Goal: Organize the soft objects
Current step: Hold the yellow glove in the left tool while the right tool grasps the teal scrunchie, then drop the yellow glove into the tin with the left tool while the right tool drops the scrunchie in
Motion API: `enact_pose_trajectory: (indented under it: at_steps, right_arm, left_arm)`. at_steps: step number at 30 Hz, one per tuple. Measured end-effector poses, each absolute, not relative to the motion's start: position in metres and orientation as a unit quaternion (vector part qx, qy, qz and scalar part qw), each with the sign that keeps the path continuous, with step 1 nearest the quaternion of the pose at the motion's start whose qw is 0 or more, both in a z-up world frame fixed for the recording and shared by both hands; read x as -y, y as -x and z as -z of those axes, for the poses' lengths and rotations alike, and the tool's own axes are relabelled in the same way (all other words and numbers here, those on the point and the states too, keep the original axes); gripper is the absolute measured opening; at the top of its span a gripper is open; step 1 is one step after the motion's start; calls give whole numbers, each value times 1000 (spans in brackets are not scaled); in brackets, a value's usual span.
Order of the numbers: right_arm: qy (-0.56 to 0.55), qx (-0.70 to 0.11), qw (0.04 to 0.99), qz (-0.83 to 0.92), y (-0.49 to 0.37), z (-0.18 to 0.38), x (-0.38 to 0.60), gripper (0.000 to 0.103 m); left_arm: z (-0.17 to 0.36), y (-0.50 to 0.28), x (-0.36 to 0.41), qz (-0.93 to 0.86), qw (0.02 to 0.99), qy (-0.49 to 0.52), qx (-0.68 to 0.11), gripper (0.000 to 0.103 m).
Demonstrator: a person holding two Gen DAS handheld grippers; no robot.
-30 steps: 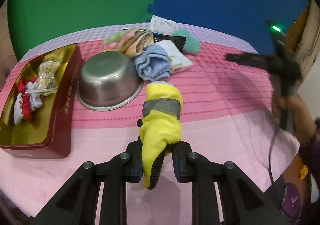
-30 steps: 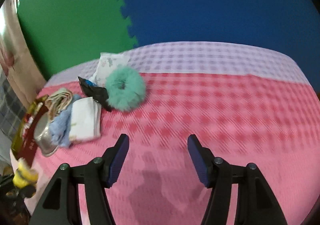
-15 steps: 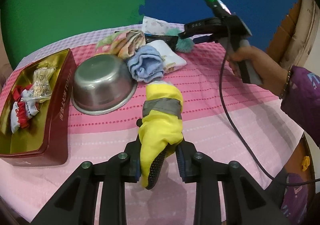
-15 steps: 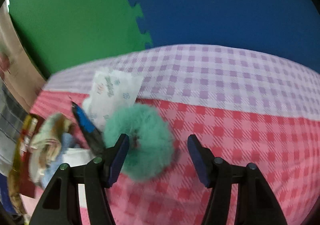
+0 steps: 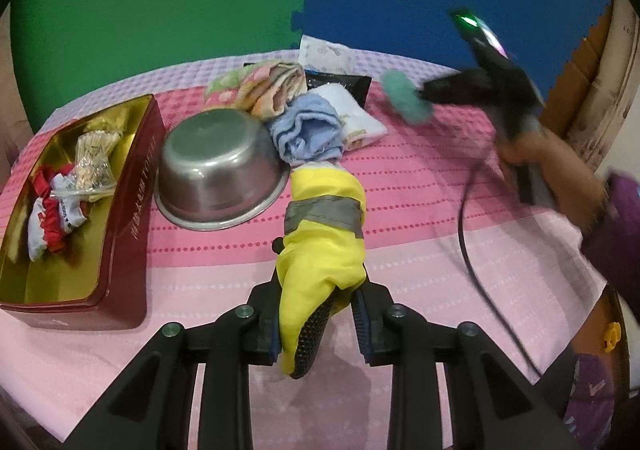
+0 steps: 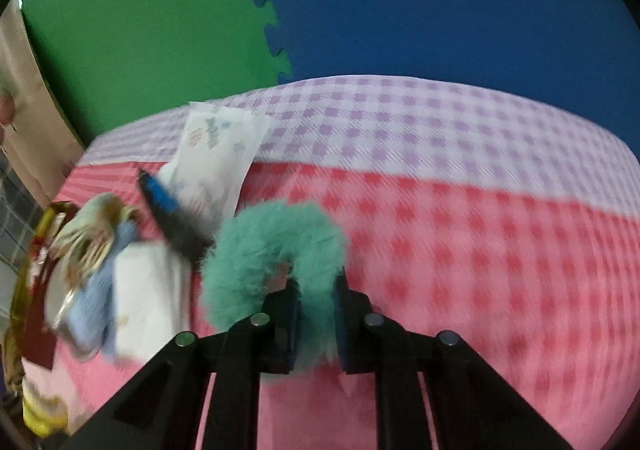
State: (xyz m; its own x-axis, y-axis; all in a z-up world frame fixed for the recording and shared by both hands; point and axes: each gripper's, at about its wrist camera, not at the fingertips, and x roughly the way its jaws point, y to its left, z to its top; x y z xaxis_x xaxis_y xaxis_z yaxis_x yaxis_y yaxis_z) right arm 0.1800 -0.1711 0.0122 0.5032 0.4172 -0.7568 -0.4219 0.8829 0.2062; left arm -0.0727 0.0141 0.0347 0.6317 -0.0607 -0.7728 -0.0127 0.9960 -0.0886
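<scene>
A yellow glove with a grey band lies on the pink cloth, pointing away from me. Its dotted black palm end sits between the fingers of my left gripper, which is shut on it just above the cloth. Across the table, a teal fluffy scrunchie is pinched by my right gripper, held in a person's hand. In the right wrist view, the scrunchie arches over the fingertips, and the right gripper is shut on its near side.
An upturned steel bowl stands beside a red and gold tin holding small packets. Behind the bowl lie a blue towel, a floral cloth, a white cloth, a black pouch and a tissue pack. A cable trails at right.
The right gripper came in over the teal scrunchie and shut on it. The left gripper's jaws stand slightly wider on the yellow glove, which has not moved.
</scene>
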Motion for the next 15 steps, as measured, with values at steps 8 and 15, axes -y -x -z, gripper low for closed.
enact_pose_trajectory:
  at_steps: [8,15]
  right_arm:
    - [-46,-428,875,-222,-85,0,223,14]
    - [-29,-419,879,-225,-63,4,217,14]
  left_arm:
    - [-48,80,-10,15,907,53,-417,27]
    - [-95,92,-44,-18,925,77,-371,28]
